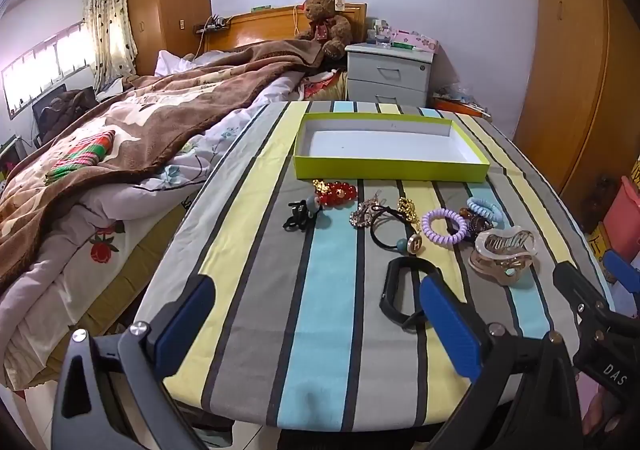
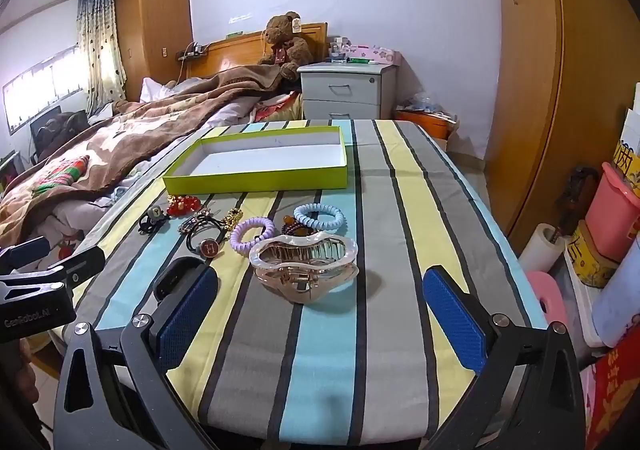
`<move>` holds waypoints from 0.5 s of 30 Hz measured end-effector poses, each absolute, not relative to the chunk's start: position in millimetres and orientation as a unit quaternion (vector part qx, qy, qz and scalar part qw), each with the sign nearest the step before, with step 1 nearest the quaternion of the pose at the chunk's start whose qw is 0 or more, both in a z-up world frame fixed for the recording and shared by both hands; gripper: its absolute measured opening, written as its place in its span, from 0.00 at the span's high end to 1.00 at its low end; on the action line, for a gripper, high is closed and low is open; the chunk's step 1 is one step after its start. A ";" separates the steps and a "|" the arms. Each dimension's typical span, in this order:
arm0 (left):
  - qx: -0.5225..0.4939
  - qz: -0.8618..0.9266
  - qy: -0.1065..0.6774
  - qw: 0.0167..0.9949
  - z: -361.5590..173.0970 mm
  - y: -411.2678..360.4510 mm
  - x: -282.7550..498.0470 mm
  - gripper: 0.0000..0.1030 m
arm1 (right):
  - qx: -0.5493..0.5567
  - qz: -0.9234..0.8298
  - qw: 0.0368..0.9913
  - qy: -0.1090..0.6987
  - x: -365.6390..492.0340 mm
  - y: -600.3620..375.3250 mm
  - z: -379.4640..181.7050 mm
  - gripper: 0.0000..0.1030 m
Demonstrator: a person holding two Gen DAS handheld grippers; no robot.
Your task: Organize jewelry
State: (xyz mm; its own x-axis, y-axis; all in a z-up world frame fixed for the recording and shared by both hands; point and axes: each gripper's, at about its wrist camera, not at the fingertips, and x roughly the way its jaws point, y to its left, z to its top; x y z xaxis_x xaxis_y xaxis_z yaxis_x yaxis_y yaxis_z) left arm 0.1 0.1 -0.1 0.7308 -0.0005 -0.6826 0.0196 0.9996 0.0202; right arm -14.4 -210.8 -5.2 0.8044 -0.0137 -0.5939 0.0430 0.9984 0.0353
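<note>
Green box: sitting empty along the surface's far edge
Left claw: hanging wide apart, gripping nothing
Right claw: ditto
Risk: hair claw clip is looking slippery, probably skidding when pinched

Both fisheye views ride low at the near edge of the table with the striped grey, blue and yellow cloth, looking forward and downward across it toward the far lilac wall, each framed by its own gripper's blue-padded fingers. The left view sits further left, taking in more of the bed with the brown blanket; the right view sits further right, close to the translucent beige hair claw. Both share the shallow lime-green cardboard box, the jewelry row and the brown teddy bear.
</note>
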 end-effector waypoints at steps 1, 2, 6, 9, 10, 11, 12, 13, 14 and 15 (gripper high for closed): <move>0.013 -0.006 0.367 0.930 -0.4 0.1 0.1 0.00 | 0.023 -0.014 0.950 0.312 -14.8 -210.5 -5.1 0.01; 0.009 -0.008 0.368 0.930 -0.9 0.3 0.3 0.00 | 0.022 -0.015 0.950 0.311 -15.3 -210.3 -5.0 0.01; -0.009 -0.008 0.377 0.926 -4.6 3.0 -0.8 0.00 | 0.015 -0.022 0.952 0.306 -21.7 -209.6 -2.5 0.01; -0.021 -0.014 0.375 0.927 -6.3 8.6 -7.1 0.00 | 0.007 -0.026 0.954 0.299 -25.5 -210.0 0.6 0.01; -0.020 -0.010 0.369 0.929 -7.4 8.0 -11.9 0.00 | 0.008 -0.024 0.954 0.298 -26.3 -210.7 1.6 0.01; -0.012 -0.004 0.366 0.931 -6.3 6.0 -13.6 0.00 | 0.009 -0.024 0.955 0.297 -26.8 -211.1 2.0 0.01; -0.009 -0.004 0.365 0.931 -3.5 8.0 -13.7 0.00 | 0.009 -0.023 0.955 0.297 -26.9 -211.1 2.2 0.01; 0.000 0.000 0.362 0.932 -2.0 5.8 -14.6 0.00 | 0.006 -0.023 0.955 0.295 -31.4 -207.6 0.7 0.01; 0.006 0.002 0.360 0.933 -1.3 4.3 -15.2 0.00 | 0.006 -0.021 0.955 0.296 -31.7 -207.4 0.4 0.01; 0.009 0.001 0.360 0.933 -0.9 3.4 -16.1 0.00 | 0.007 -0.020 0.955 0.295 -32.4 -207.3 0.3 0.01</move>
